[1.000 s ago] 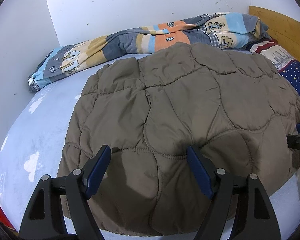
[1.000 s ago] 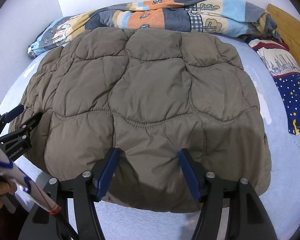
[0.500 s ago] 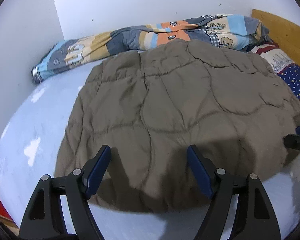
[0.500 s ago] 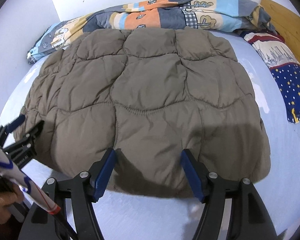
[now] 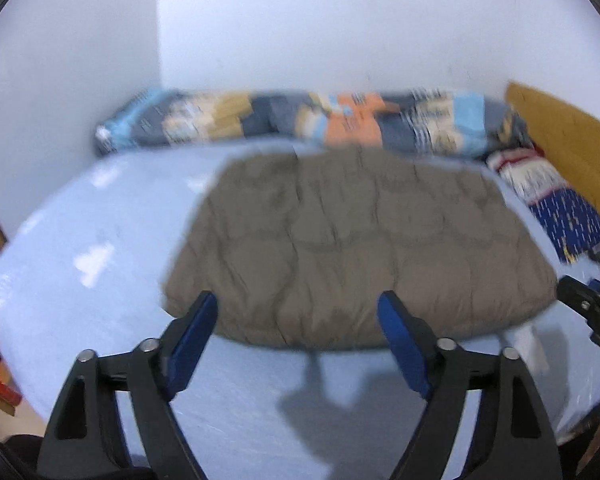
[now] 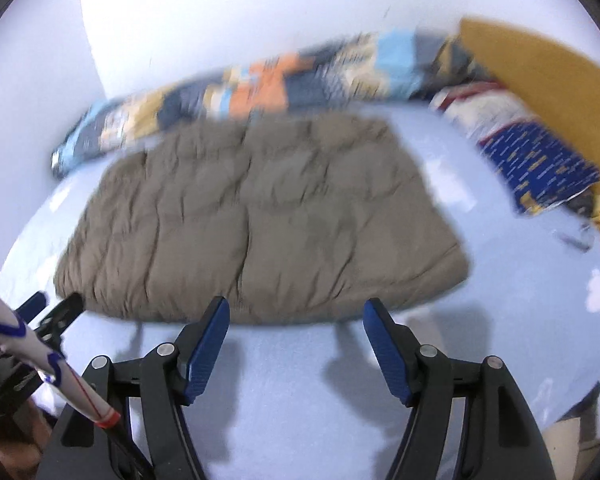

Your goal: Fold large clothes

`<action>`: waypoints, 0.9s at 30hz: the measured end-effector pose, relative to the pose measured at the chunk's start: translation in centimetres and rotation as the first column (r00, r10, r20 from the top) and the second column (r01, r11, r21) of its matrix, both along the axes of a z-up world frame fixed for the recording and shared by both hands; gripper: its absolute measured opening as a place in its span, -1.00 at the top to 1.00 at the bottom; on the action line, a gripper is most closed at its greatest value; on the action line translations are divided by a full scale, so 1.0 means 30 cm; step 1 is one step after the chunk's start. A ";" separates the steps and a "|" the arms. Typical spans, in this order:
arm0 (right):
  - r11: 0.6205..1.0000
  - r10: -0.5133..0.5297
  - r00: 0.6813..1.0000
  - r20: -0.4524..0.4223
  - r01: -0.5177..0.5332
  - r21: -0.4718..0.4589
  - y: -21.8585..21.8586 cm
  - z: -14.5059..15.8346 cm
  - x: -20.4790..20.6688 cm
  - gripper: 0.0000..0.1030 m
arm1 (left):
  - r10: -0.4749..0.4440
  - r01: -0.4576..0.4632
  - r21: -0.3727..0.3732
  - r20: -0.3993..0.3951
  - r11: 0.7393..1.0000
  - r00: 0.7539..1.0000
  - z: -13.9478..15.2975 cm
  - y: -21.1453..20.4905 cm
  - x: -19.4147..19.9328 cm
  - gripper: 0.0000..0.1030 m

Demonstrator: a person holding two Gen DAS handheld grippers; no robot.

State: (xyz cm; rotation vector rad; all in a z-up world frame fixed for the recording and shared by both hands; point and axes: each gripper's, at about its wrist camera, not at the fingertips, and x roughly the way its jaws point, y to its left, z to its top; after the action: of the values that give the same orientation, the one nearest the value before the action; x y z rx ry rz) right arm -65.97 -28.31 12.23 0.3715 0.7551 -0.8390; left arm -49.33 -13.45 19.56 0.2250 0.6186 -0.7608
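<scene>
Left gripper [image 5: 298, 312] and right gripper [image 6: 296, 316]: black plastic linkage arms are fitted with silver pivot screws, and blue ribbed pads [image 6: 206, 350] are mounted on the fingers. A white rod [image 6: 28, 354] marked in blue and red is seen at near left.

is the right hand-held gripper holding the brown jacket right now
No, the right hand-held gripper is open, and the brown quilted jacket lies flat on the light blue bed sheet beyond its fingertips.

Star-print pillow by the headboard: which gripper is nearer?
Right. The right gripper is off the brown quilted coat's near edge on the side toward the star-print pillow; the left gripper is off the coat's far-side end.
</scene>
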 end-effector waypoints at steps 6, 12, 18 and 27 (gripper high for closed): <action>0.962 -0.003 0.989 0.148 0.044 -0.268 0.139 0.242 -0.049 -0.65 | 0.086 -0.050 -0.160 0.224 0.986 0.971 0.206 0.114 -0.084 -0.81; 0.893 0.040 0.973 0.226 0.067 -0.445 0.281 0.373 -0.074 -0.80 | 0.116 -0.071 -0.163 0.284 0.984 0.952 0.228 0.153 -0.112 -0.87; 0.870 0.058 0.972 0.230 0.064 -0.489 0.370 0.374 -0.088 -0.89 | 0.122 -0.097 -0.120 0.223 0.988 0.967 0.198 0.172 -0.138 -0.87; 0.935 0.067 0.981 0.183 0.002 -0.354 0.409 0.301 -0.086 -0.89 | 0.083 -0.072 -0.060 0.205 0.996 0.975 0.174 0.206 -0.176 -0.87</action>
State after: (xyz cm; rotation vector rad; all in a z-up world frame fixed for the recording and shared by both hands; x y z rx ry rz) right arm -68.55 -16.03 21.27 0.1148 0.4176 -0.8746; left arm -54.59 -7.26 24.78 0.2270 0.4070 -0.6674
